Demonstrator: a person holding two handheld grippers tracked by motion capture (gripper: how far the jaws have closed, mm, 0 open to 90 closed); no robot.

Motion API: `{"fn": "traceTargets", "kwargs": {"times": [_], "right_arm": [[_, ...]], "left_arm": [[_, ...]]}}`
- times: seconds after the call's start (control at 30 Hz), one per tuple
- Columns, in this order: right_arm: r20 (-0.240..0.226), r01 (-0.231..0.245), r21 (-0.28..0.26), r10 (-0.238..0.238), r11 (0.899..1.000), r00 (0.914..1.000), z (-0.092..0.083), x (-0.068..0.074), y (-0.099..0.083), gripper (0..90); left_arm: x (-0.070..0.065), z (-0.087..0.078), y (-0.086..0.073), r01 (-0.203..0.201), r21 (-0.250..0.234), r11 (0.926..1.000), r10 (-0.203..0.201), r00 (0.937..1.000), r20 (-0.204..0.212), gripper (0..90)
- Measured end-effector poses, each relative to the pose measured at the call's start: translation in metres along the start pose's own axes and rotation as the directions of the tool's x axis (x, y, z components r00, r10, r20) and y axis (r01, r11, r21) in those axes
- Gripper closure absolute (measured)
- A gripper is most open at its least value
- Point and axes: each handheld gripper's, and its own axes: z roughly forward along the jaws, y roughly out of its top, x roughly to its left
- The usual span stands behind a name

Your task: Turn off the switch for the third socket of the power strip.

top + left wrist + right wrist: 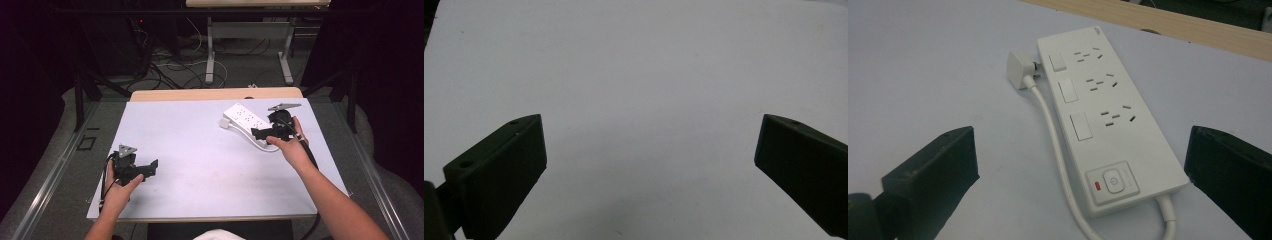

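Pale grey table covering is carrying a white power strip toward its far right, plug lying beside the strip's far end. Right gripper is hovering just beside the strip, jaws apart. Left gripper is waiting well apart from the strip, jaws apart.

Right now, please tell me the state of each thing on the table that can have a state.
Power strip: lying flat, sockets empty, facing up.
Plug: not plugged in, lying beside the strip's far end.
Cord: loose, running along the strip.
Left tool: open, over bare table.
Right tool: open, at the strip's switch end, holding nothing.
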Motion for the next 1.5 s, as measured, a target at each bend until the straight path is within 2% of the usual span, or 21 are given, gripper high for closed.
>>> {"fn": "traceTargets", "kwargs": {"times": [0.23,0.43,0.53,0.73,0.83,1.0,1.07,1.2,1.3,1.5], "right_arm": [[0.002,0.022,-0.003,-0.022,1.000,0.9997,-0.008,0.003,-0.011,1.0],[-0.010,0.010,-0.004,-0.010,1.000,0.9999,-0.015,0.004,-0.022,1.0],[-0.002,0.027,-0.012,-0.027,1.000,0.9996,-0.019,0.005,-0.028,1.0],[-0.006,0.018,-0.020,-0.018,1.000,0.9998,-0.027,0.004,-0.041,1.0],[0.009,0.019,-0.023,-0.019,1.000,0.9998,-0.031,0.003,-0.049,1.0],[0.011,-0.017,-0.041,0.018,0.999,0.9998,-0.037,-0.001,-0.063,1.0],[0.013,-0.029,-0.046,0.030,0.999,0.9995,-0.038,-0.003,-0.069,1.0],[0.041,-0.022,-0.042,0.023,0.999,0.9989,-0.038,-0.007,-0.079,1.0],[0.039,-0.037,-0.041,0.039,0.998,0.9985,-0.038,-0.008,-0.085,1.0],[0.053,-0.024,-0.032,0.025,0.999,0.9982,-0.035,-0.009,-0.091,1.0]], "left_arm": [[0.000,-0.001,0.000,0.002,-0.007,1.0000,-0.002,1.0000,0.002,0.2],[0.000,-0.001,0.000,0.005,-0.014,0.9999,-0.005,1.0000,0.002,0.2],[0.000,-0.002,0.000,0.006,-0.016,0.9999,-0.006,1.0000,0.001,0.2],[0.000,-0.002,0.000,0.005,-0.017,0.9999,-0.005,1.0000,-0.001,0.2],[0.000,-0.002,0.000,0.006,-0.019,0.9998,-0.007,1.0000,-0.002,0.2],[0.000,-0.002,0.000,0.006,-0.019,0.9998,-0.006,1.0000,-0.003,0.2],[-0.001,-0.002,0.000,0.007,-0.020,0.9998,-0.007,1.0000,-0.003,0.2],[-0.001,-0.002,0.000,0.007,-0.019,0.9998,-0.007,1.0000,-0.003,0.2],[0.000,-0.002,0.000,0.006,-0.016,0.9998,-0.006,1.0000,-0.001,0.3],[-0.001,-0.001,0.000,0.004,-0.015,0.9999,-0.004,1.0000,0.002,0.2]]}}
